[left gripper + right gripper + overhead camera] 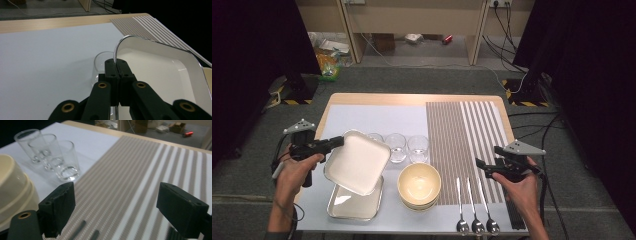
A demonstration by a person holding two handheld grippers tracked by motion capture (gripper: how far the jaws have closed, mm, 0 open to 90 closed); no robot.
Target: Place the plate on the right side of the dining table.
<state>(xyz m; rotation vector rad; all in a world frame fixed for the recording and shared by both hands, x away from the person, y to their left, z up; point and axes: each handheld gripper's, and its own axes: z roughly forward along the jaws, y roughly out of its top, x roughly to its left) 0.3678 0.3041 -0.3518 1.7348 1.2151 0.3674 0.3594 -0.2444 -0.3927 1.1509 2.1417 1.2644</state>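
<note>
My left gripper [338, 142] is shut on the rim of a square white tray [359, 162] and holds it tilted, above a second tray [354, 205] that lies flat on the table. In the left gripper view the two jaws [116, 65] pinch the thin metal edge of the held tray [155, 67]. My right gripper [480, 165] hovers open over the striped placemat [462, 135]. Nothing lies between its jaws [120, 195].
Three clear glasses [396, 146] stand in a row behind the trays. Stacked cream bowls [419, 184] sit at the placemat's left edge. Three spoons [474, 205] lie on the mat near the front edge. White paper [372, 120] covers the table's left part.
</note>
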